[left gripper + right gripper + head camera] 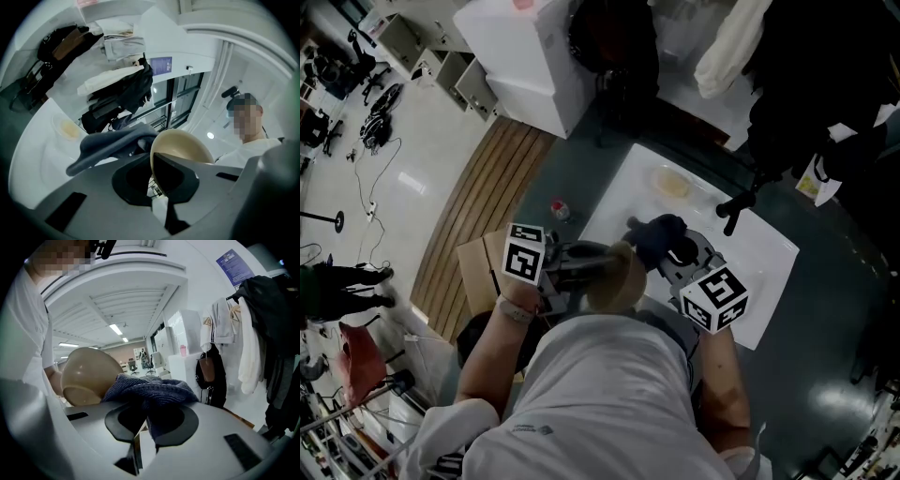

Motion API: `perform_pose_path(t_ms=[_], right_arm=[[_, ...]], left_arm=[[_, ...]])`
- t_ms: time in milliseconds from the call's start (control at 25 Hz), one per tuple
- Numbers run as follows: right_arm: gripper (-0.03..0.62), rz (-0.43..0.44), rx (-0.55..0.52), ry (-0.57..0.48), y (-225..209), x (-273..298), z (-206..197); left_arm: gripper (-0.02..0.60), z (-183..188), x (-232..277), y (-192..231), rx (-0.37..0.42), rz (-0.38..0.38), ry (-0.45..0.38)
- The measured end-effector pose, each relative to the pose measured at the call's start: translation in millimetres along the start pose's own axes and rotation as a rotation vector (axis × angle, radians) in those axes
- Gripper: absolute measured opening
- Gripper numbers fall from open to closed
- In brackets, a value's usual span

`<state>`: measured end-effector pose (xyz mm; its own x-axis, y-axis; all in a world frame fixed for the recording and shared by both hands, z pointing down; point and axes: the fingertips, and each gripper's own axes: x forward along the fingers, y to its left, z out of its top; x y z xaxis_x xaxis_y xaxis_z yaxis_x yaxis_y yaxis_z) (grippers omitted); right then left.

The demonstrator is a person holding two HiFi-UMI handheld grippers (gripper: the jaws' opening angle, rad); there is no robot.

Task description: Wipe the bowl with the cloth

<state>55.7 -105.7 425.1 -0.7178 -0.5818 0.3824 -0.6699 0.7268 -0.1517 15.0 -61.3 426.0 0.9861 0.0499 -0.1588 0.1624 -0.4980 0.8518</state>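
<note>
The left gripper (157, 169) was pinching the rim of the tan bowl (187, 146), holding it tilted on its side above the near edge of the white table (761, 281). The right gripper (147, 422) was clamped on the dark blue cloth (151, 391). The cloth lay just right of the bowl, apparently against its outer wall, so the next wipe likely ran leftward.
</note>
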Motion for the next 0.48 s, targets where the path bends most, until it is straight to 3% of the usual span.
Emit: perform_pose_path(t_ms=[200, 480], right_arm=[[0.069, 0.077, -0.037, -0.032, 7.8, -4.6, 20.0], [0.069, 0.174, -0.089, -0.049, 32.0, -16.9, 37.6]], left_arm=[[0.018, -8.5, 1.5, 5.7, -0.035, -0.014, 0.005], [0.018, -4.0, -4.9, 17.2, -0.055, 0.034, -0.031]])
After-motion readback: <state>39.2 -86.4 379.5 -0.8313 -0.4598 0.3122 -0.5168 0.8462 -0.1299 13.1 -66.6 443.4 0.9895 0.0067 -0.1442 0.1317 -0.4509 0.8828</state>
